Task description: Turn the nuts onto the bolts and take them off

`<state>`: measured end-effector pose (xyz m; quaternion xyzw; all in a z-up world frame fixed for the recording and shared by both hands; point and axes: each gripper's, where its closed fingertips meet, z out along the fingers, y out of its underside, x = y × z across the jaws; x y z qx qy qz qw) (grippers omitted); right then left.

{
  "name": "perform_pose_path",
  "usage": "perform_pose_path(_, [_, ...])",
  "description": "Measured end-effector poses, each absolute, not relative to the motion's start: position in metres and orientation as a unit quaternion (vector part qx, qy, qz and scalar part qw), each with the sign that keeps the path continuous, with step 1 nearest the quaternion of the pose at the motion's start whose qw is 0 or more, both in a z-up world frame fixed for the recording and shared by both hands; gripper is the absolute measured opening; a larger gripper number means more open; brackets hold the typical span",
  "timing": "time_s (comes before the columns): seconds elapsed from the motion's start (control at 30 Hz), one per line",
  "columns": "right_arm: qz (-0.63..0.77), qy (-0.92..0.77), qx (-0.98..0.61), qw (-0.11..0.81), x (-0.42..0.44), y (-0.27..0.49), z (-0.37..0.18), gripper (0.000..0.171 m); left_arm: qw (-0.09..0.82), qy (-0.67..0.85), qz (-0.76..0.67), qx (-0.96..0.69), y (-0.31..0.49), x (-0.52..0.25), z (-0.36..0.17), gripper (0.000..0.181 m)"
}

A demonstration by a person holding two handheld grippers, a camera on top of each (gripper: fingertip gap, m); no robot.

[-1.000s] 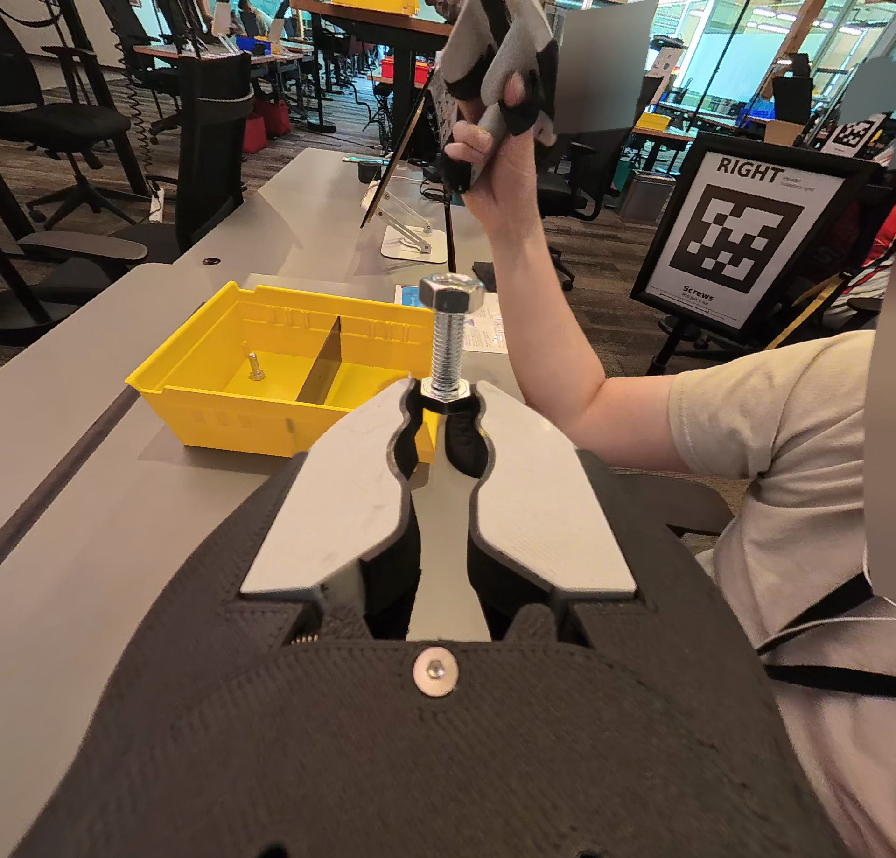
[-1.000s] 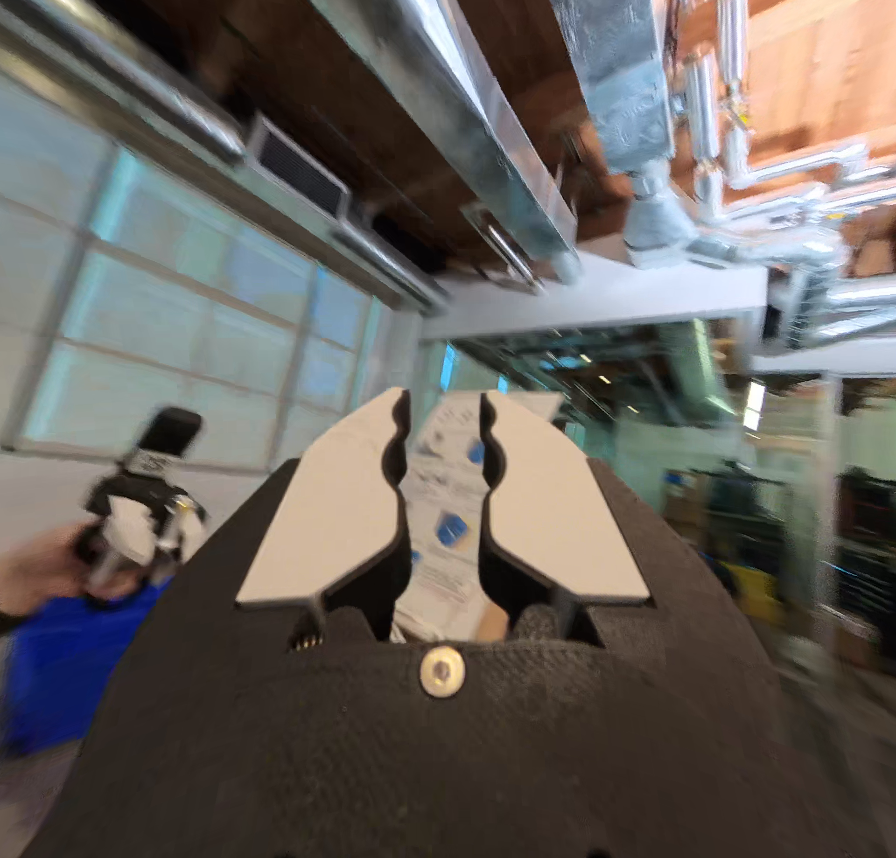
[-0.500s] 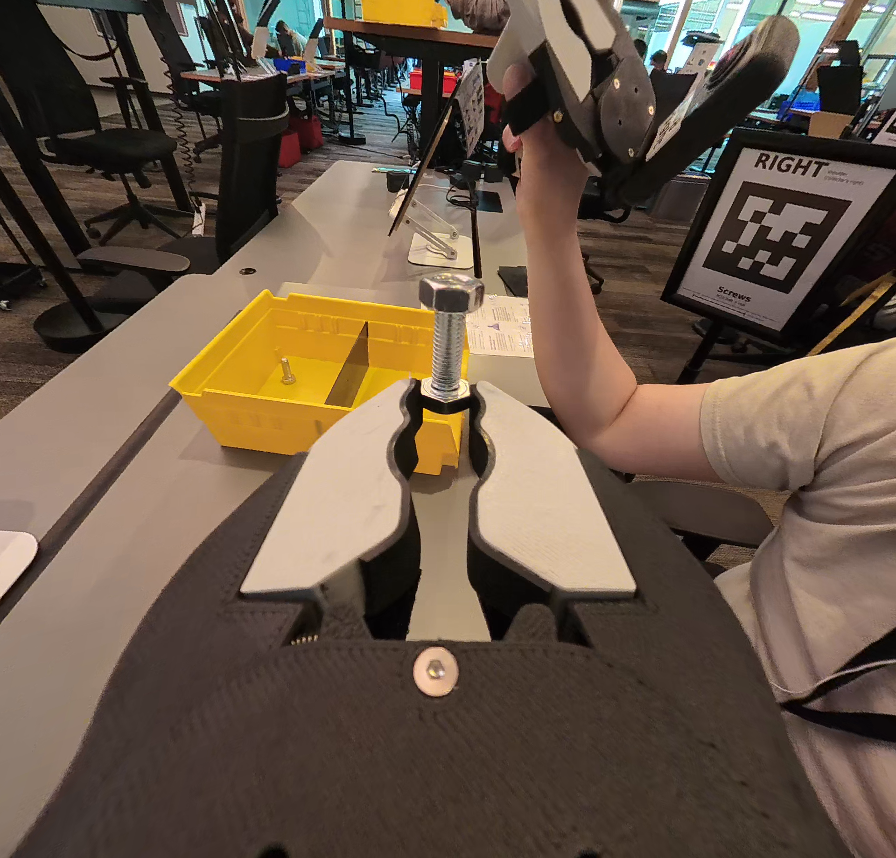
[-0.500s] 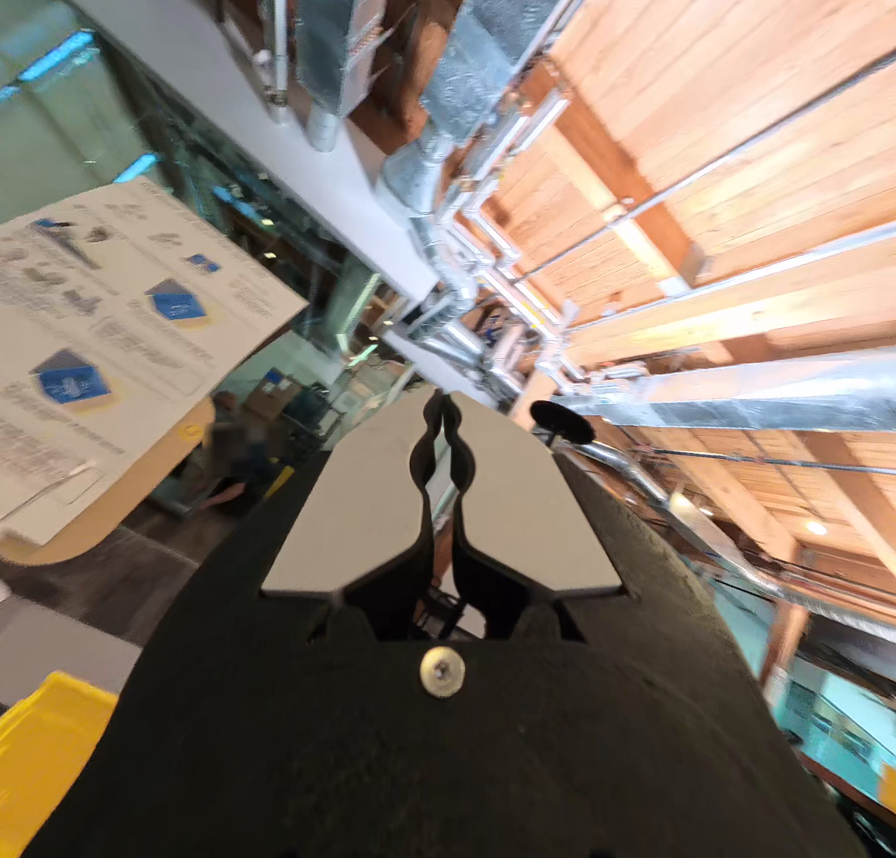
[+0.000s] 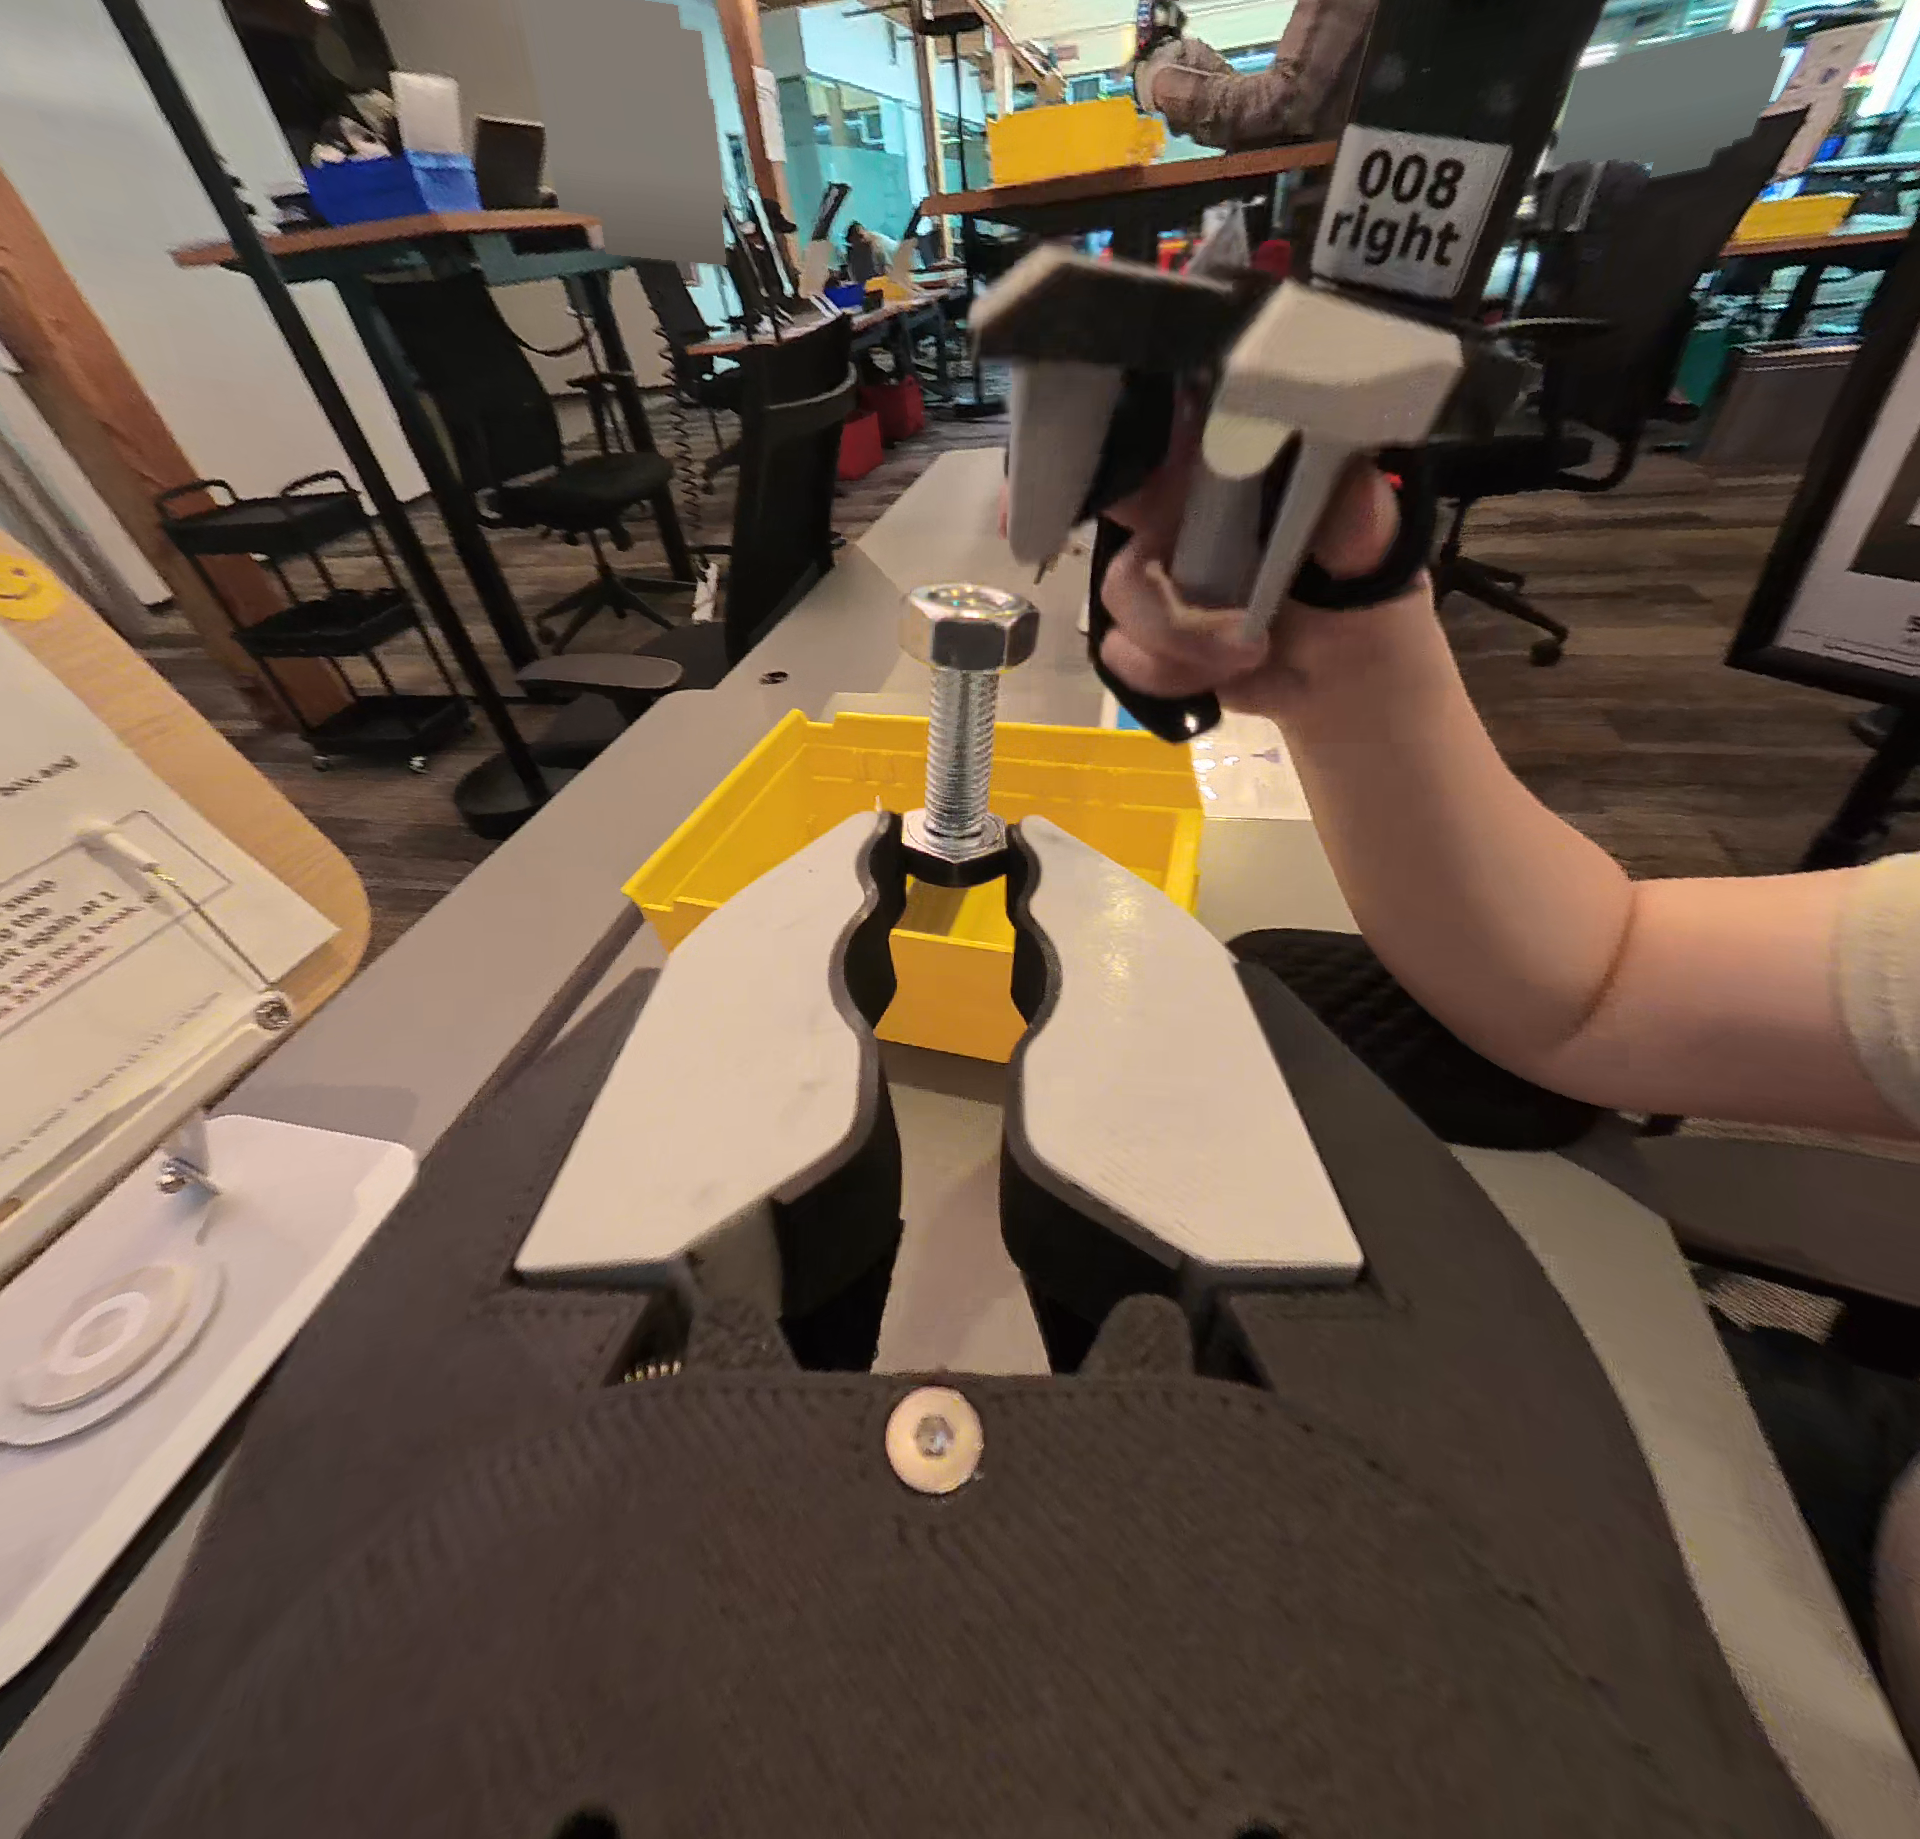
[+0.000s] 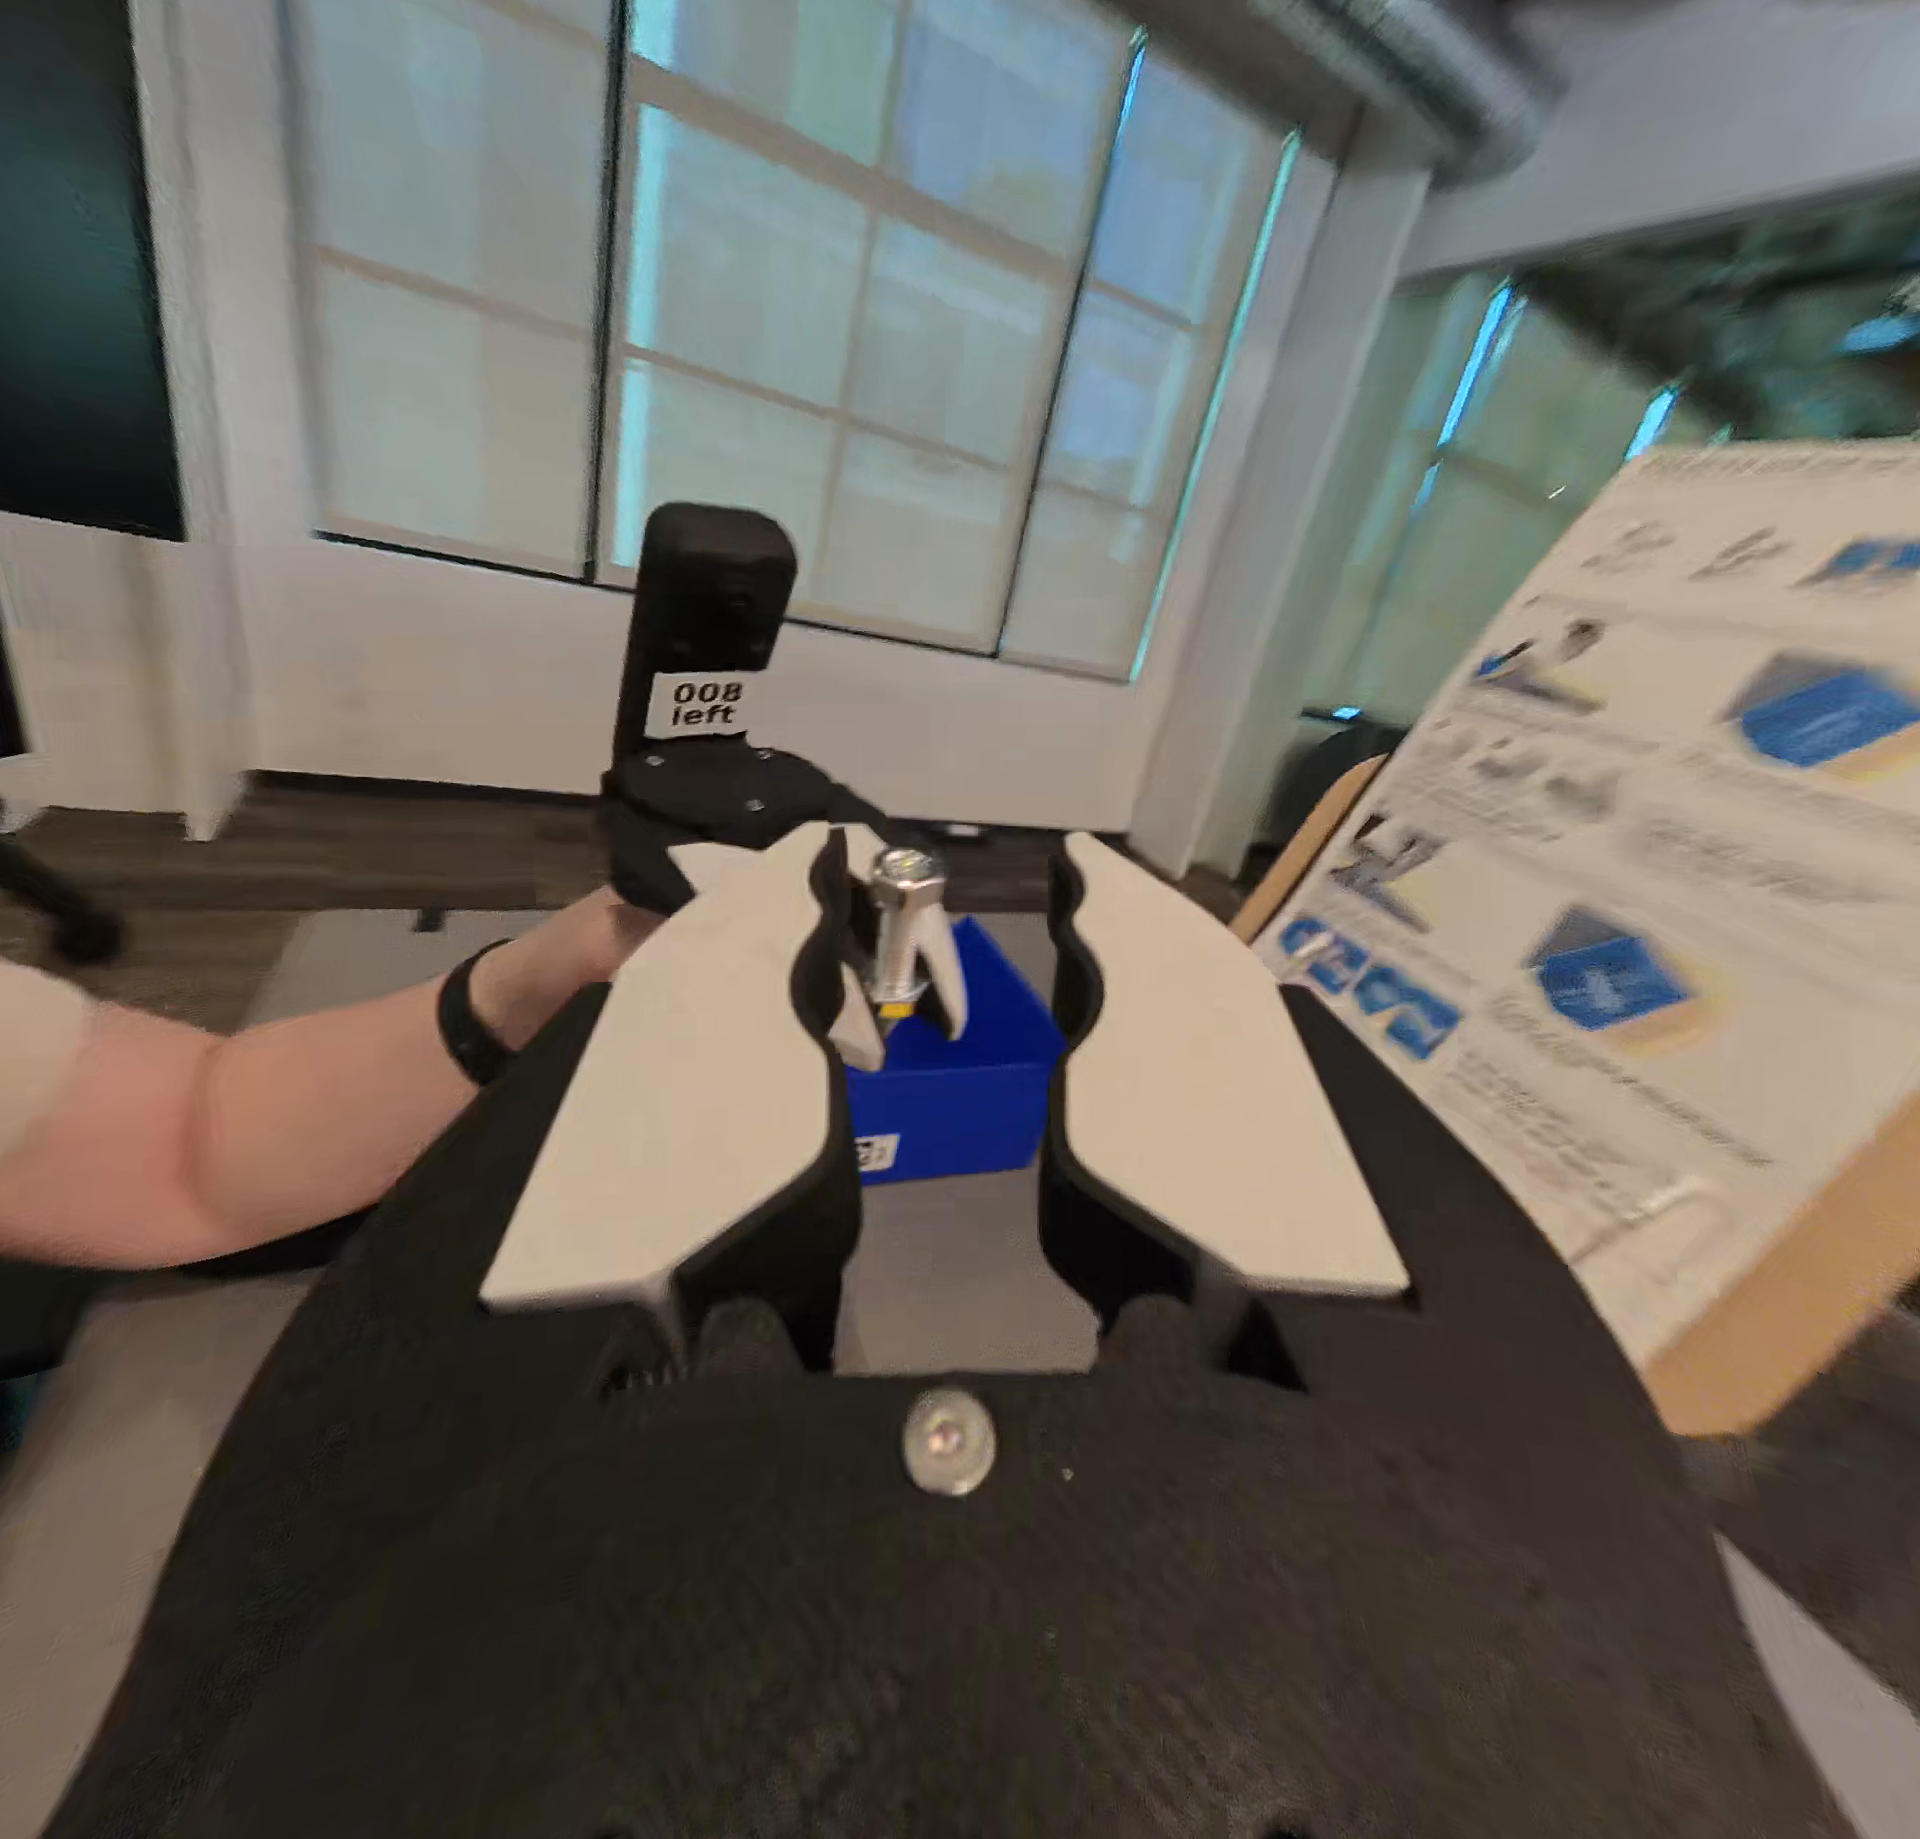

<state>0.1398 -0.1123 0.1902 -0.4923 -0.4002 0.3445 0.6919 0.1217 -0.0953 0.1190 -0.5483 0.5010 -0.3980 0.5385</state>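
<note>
In the left wrist view my left gripper (image 5: 953, 859) is shut on a hex nut (image 5: 953, 842). A silver bolt (image 5: 958, 740) is threaded through the nut and stands upright, head on top. My right gripper (image 5: 1127, 553) hangs just above and to the right of the bolt head, fingers pointing down and apart. In the right wrist view my right gripper (image 6: 951, 864) is open and empty, with the bolt (image 6: 902, 922) framed between its fingertips, still apart from them. The left gripper (image 6: 906, 1015) holds the bolt there.
A yellow divided bin (image 5: 1091, 781) sits on the grey table (image 5: 468, 1010) just behind the bolt. A blue bin (image 6: 956, 1093) lies below the bolt in the right wrist view. An instruction board on a white stand (image 5: 125, 916) is at left; a framed sign (image 5: 1849, 542) is at right.
My right gripper swung down from pointing at the ceiling to facing the bolt, and its fingers opened. My left gripper kept its hold and turned a little, bringing the instruction board into view.
</note>
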Motion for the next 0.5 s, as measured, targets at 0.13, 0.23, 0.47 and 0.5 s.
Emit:
perform_pose_path(0.13, [0.337,-0.407,-0.505,0.683,0.119,-0.102,0.175,0.033,0.559,0.497,-0.374,-0.548,-0.091,0.123,0.119,0.018])
perform_pose_path(0.23, [0.318,-0.416,-0.51,0.683,0.111,-0.099,0.167,0.029,0.557,0.498,-0.377,-0.547,-0.093,0.124,0.119,0.018])
perform_pose_path(0.47, [0.312,-0.421,-0.504,0.687,0.117,-0.097,0.167,0.022,0.552,0.503,-0.388,-0.54,-0.098,0.122,0.123,0.018])
perform_pose_path(0.5, [0.319,-0.424,-0.501,0.683,0.116,-0.099,0.167,0.022,0.552,0.503,-0.386,-0.541,-0.098,0.122,0.123,0.018])
